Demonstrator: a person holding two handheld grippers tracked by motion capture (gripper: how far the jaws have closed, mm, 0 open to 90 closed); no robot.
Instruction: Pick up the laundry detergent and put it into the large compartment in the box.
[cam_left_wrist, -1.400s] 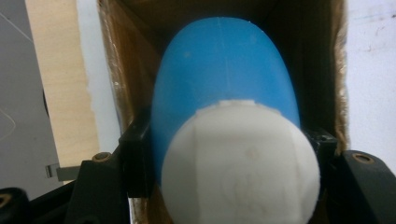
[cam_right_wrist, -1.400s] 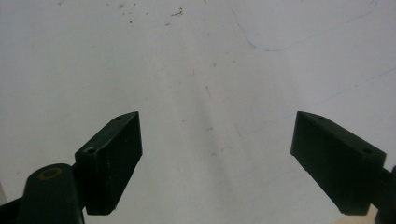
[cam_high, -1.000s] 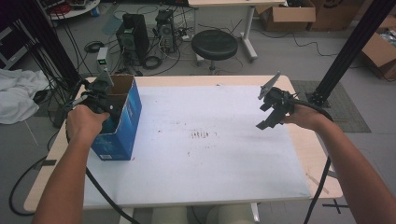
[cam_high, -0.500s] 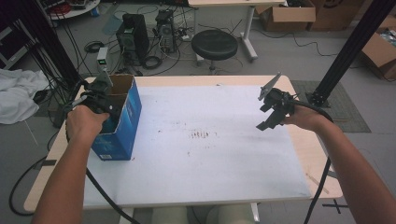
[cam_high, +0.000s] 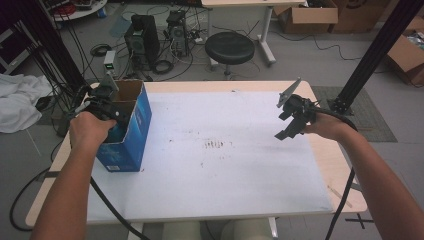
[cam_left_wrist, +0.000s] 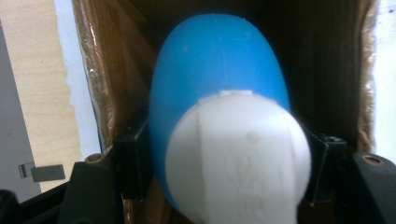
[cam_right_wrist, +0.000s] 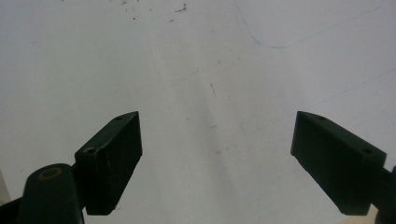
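I am easing my left tool open around a smooth blue plastic bottle with a white cap, nose-down inside the open blue cardboard box; my right tool is gaping wide, holding nothing.

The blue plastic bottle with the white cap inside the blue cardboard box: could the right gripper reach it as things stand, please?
Probably not directly. The right gripper hovers open across the white table, while the left gripper occupies the blue cardboard box, its jaws just opening around the blue plastic bottle.
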